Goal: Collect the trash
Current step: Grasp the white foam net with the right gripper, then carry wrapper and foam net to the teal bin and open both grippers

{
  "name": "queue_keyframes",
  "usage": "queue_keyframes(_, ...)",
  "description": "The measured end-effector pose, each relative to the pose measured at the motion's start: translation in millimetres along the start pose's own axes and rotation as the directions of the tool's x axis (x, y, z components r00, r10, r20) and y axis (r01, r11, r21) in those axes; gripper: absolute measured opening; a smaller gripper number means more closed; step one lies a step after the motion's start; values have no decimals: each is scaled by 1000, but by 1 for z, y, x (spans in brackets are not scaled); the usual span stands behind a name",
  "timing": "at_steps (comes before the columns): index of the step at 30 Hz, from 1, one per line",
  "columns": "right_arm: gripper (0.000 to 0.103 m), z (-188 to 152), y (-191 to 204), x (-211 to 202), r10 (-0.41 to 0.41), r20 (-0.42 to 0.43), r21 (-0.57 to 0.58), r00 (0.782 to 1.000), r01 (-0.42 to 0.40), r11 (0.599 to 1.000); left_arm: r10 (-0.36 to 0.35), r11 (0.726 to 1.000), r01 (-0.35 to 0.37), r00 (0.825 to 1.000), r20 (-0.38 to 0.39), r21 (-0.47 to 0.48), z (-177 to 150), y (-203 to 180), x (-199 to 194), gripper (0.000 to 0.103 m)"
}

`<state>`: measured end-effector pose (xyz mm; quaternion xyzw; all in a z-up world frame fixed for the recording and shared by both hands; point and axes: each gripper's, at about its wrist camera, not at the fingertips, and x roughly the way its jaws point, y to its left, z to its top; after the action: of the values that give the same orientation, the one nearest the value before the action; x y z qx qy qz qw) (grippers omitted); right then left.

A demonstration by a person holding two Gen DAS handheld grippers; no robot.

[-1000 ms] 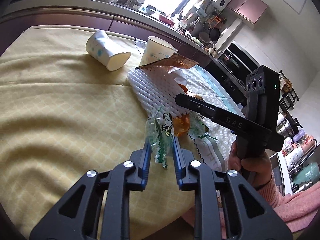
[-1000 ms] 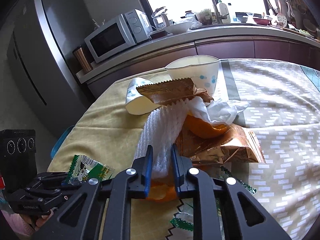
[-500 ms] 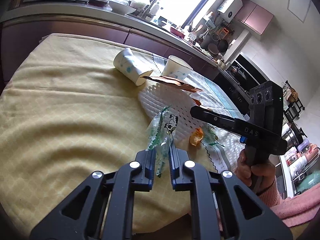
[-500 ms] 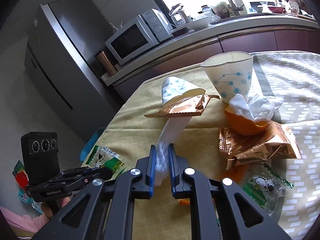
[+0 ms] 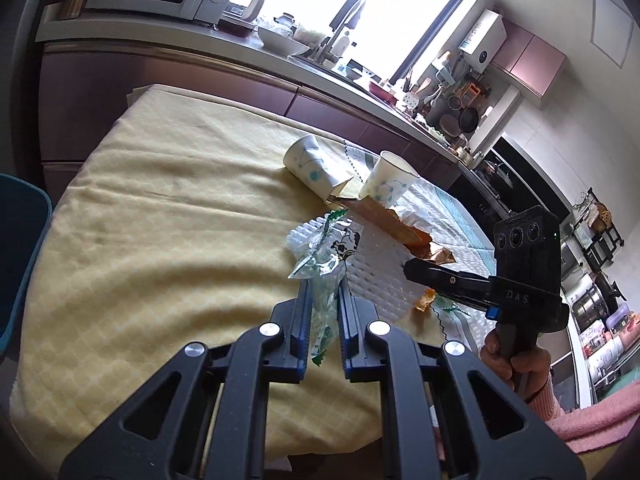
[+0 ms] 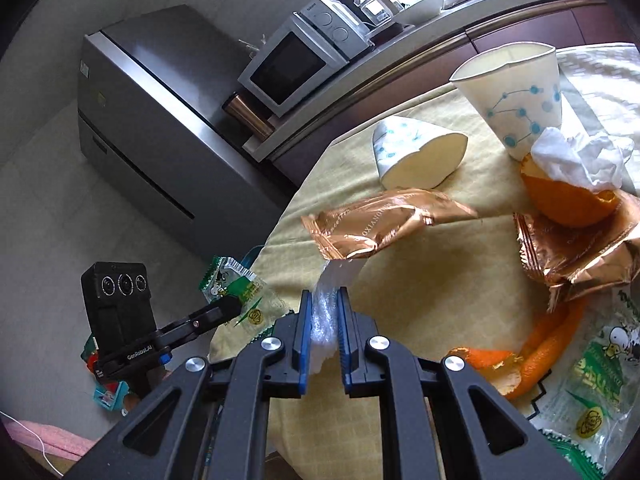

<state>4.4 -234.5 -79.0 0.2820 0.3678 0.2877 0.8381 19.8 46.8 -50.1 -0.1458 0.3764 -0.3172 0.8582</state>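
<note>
The left claw [image 5: 323, 300] points down at a slant over the near edge of the tabletop [image 5: 160, 216], which has a yellow cloth on it. Its two blue fingers [image 5: 303, 320] are almost closed. Its jaws have just been closing, and they pinch a green and clear candy wrapper [image 5: 326, 256]. The wrapper sticks up out of the claw and is lifted off the cloth.

The right claw [image 6: 324, 320] also points down at a slant, near the same edge of the tabletop [image 6: 440, 280]. A hand [image 5: 516, 364] in a pink sleeve [image 5: 592, 420] grips its black handle from below. Its jaws are nearly shut too, and they squeeze the end of a white foam net sleeve [image 6: 326, 312]. The net hangs up off the cloth, and a shiny copper snack bag [image 6: 376, 224] rides on top of its far end.

More trash lies on the tabletop. A tipped paper cup [image 6: 416, 156] lies on its side past the snack bag. An upright paper cup [image 6: 516, 92] with blue dots stands to the right of it. A crumpled tissue [image 6: 576, 160] sits on an orange peel [image 6: 568, 200] just beside that cup. A second copper bag [image 6: 580, 252] lies under the peel. More orange peel strips [image 6: 532, 356] and another green wrapper [image 6: 596, 384] lie near the right edge.
</note>
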Motion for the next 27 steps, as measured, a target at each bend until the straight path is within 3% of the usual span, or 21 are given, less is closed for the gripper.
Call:
queue_keyframes(13, 11, -9, 25, 44, 76, -111, -48, 991, -82, 995, 101, 994, -98, 992, 73, -42, 5, 23, -39, 12)
queue_keyframes(27, 11, 14, 71, 90, 110, -148, -175, 983, -136, 975, 235, 970, -220, 959, 157, -107, 8, 61, -91, 12)
